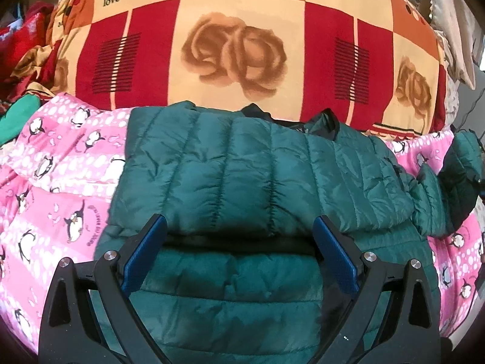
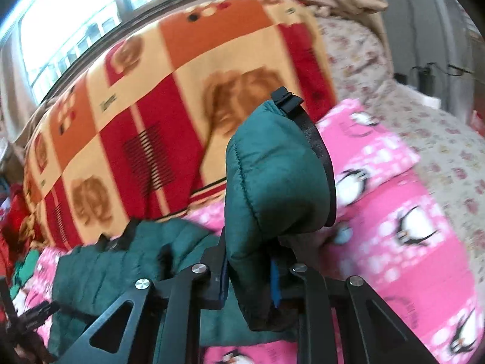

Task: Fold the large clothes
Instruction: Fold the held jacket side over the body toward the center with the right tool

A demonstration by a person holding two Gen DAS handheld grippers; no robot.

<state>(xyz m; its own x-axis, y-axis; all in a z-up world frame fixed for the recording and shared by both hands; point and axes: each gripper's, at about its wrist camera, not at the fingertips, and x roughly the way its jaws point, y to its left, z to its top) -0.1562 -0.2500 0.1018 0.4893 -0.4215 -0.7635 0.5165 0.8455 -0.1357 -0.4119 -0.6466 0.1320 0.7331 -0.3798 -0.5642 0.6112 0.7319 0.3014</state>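
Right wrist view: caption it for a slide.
Right claw shut on green puffer jacket's cuff, lifted over pink penguin blanket.

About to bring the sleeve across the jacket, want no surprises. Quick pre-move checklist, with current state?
1. Right tongs grip the sleeve: ok, shut on it, with the black cuff standing up past the fingers.
2. Left tongs free: ok, open, holding nothing, above the jacket.
3. Jacket body lying flat on the pink penguin blanket: ok; one side is already folded over.
4. Collar tucked flat: not ok, it sticks up at the far edge.
5. Sleeve untwisted down to the shoulder: cannot tell, the right view is blurred.
6. Landing area on the jacket clear: ok in the left view.
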